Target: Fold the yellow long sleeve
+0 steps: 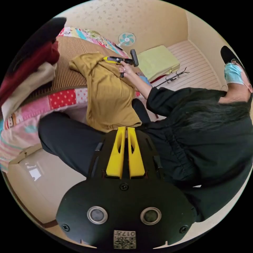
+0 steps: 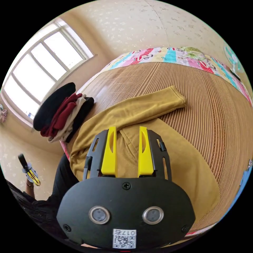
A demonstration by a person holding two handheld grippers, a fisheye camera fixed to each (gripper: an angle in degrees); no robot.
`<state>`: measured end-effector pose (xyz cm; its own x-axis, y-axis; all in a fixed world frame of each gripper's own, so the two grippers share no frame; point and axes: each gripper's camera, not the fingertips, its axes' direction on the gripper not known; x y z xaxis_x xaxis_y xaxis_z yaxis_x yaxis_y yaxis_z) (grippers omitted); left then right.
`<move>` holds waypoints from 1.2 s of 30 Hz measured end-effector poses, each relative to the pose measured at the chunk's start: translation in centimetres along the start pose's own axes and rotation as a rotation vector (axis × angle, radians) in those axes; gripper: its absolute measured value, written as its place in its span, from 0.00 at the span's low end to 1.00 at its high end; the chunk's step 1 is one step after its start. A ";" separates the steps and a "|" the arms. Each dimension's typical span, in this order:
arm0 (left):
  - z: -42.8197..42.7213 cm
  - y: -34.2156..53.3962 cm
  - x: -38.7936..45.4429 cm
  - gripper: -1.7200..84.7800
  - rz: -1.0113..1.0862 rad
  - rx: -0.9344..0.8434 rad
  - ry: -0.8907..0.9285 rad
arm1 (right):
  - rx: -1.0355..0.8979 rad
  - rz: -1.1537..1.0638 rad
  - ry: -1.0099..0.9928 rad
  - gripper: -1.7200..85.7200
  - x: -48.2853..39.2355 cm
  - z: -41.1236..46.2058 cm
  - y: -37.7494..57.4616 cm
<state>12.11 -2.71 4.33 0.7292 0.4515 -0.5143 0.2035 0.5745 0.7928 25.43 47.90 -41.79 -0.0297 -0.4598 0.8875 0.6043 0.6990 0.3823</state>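
In the left gripper view, the left gripper (image 1: 126, 131) is being held with its jaws together, empty, just off the hem of the yellow long sleeve (image 1: 109, 97), which is draped from the striped mat (image 1: 69, 66) over the bed edge. In the right gripper view, the right gripper (image 2: 127, 137) is being held above the shirt with jaws apart, gripping nothing; one sleeve is lying stretched across the mat. The hanging hem is judged likely to drag the shirt off the bed if left unsupported.
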 end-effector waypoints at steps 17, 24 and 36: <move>23.7 -48.8 -8.2 0.14 -0.027 -0.198 -0.501 | 0.000 -0.053 0.091 0.14 2.5 5.5 2.9; 15.3 -43.7 -9.7 0.06 -0.096 0.136 -0.321 | 0.000 -0.059 0.111 0.14 2.9 5.0 3.2; -16.7 -14.6 -6.5 0.07 -0.240 1.008 -0.183 | -0.193 -0.114 0.080 0.11 0.9 6.9 -3.3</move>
<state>-6.55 -2.63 -9.38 0.6681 0.2426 -0.7035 0.7440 -0.2364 0.6250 17.88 48.93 -40.50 -0.0476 -0.5770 0.8154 0.7420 0.5260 0.4156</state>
